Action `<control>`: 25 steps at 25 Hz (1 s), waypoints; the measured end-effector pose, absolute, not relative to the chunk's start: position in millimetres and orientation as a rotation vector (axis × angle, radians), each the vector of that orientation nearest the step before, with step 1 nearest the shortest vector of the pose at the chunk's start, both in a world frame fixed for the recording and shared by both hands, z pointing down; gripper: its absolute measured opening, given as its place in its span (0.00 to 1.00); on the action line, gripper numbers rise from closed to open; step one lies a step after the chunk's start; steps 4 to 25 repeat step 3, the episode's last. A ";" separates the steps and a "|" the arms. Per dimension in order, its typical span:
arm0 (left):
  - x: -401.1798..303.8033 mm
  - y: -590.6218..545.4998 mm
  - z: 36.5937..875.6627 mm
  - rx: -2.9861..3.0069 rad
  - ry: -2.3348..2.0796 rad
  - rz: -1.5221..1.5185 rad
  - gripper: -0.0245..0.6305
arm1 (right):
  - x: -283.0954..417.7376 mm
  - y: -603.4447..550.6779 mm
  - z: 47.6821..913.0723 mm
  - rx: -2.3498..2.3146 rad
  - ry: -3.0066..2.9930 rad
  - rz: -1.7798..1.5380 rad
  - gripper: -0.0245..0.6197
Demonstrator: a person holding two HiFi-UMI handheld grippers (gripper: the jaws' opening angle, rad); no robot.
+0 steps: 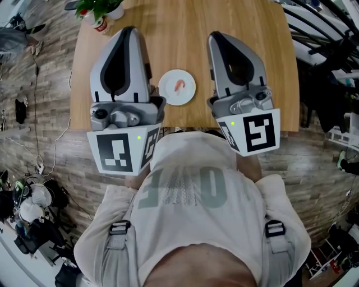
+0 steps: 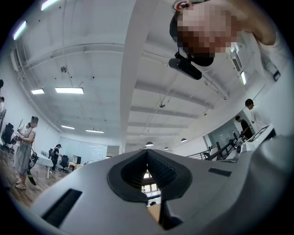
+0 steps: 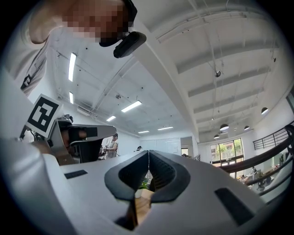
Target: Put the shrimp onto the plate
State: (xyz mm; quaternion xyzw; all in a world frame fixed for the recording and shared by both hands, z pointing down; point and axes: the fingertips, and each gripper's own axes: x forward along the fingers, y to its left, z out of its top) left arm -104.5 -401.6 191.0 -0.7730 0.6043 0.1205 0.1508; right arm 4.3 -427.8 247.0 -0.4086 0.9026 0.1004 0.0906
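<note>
On 1 plate (image 1: 189, 95) lies 1 shrimp (image 1: 179, 85).

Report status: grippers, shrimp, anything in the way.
Left gripper shut, empty. Right gripper shut, empty. Shrimp lying on the plate. Nothing near it; potted plant at table's far corner.

The shrimp (image 1: 179, 85) lies on the white plate (image 1: 167, 93) by the near edge of the tabletop (image 1: 185, 33), between the left gripper (image 1: 130, 31) and right gripper (image 1: 216, 37). A potted plant (image 1: 100, 9) stands at the far left corner.
</note>
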 end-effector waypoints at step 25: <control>-101.4 -399.9 186.0 -2.211 1.730 0.351 0.05 | 6.0 -428.4 247.5 -1.209 2.690 0.296 0.07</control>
